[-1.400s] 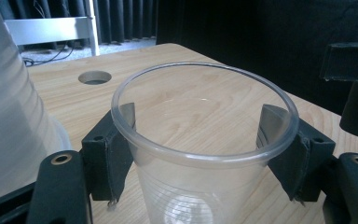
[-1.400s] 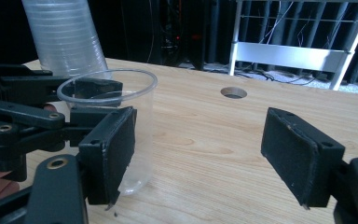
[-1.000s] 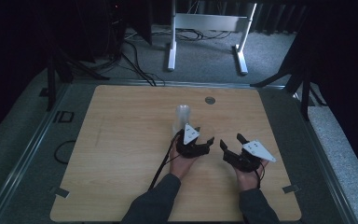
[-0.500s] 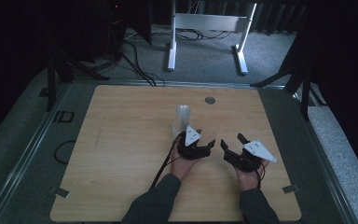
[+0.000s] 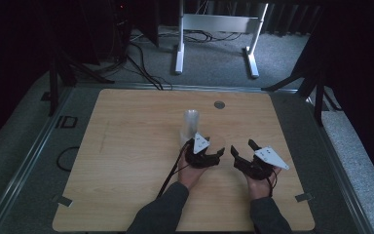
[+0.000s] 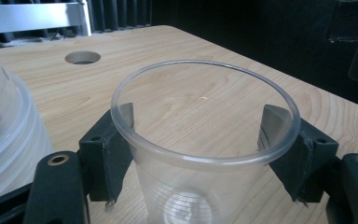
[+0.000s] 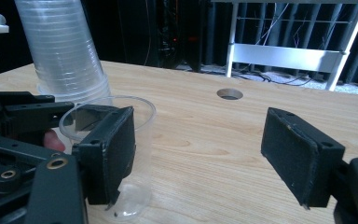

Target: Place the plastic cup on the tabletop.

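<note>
Single clear cup (image 6: 200, 154) is seen between the left gripper (image 5: 205, 155) fingers (image 6: 107, 154), low centre of the left gripper view, standing on the table (image 5: 126, 146); those fingers have just been opening and sit narrowly at the cup wall, contact hard to confirm, likely released; right gripper (image 5: 246, 157) fingers (image 7: 300, 156) are spread wide with nothing held. Cup stack (image 7: 67, 51) is shown upper left in the right gripper view, just beside the cup. Risk judged: light cup could be tipped or dragged if the fingers snag the rim on withdrawal; stack could be knocked. Table hole (image 5: 219, 104) is placed upper centre in the high view; the cup base is clearer in the right gripper view.
</note>
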Available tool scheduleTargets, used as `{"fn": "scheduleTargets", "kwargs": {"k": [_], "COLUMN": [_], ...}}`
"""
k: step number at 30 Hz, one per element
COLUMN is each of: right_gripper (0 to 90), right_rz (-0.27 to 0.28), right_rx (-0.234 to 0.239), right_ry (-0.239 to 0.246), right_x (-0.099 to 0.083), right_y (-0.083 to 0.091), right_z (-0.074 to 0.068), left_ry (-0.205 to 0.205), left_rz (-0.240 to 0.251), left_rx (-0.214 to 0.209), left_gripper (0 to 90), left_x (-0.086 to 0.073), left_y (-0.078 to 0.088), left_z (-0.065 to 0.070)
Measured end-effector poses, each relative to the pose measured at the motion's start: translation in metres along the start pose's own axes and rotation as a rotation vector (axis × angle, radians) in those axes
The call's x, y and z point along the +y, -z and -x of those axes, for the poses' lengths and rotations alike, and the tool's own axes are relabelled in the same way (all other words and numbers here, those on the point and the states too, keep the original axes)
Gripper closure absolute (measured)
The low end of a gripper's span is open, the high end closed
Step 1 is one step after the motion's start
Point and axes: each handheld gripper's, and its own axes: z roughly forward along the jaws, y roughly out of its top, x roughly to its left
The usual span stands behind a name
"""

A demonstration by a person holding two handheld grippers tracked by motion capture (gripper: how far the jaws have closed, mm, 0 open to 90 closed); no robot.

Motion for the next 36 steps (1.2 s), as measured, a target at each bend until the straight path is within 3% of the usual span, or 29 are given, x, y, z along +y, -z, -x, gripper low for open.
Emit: {"fn": "scheduleTargets", "kwargs": {"k": [9,24,36], "right_gripper": [25.6,25.6,25.6], "right_rz": [-0.001,-0.003,0.002], "right_rx": [0.000,0.000,-0.005], "right_ry": [0.001,0.002,-0.002], "right_x": [0.000,-0.001,-0.001], "right_y": [0.000,0.000,0.000], "right_z": [0.000,-0.001,0.000], "left_ry": [0.004,-0.009,-0.012], "left_rz": [-0.035,-0.086,-0.085], "left_rx": [-0.011,-0.028,-0.012], "left_gripper": [25.3,13.6,9.7], "left_x": [-0.003,-0.005,-0.009], "left_y": [0.000,0.005,0.020], "left_z": [0.001,0.002,-0.002]}}
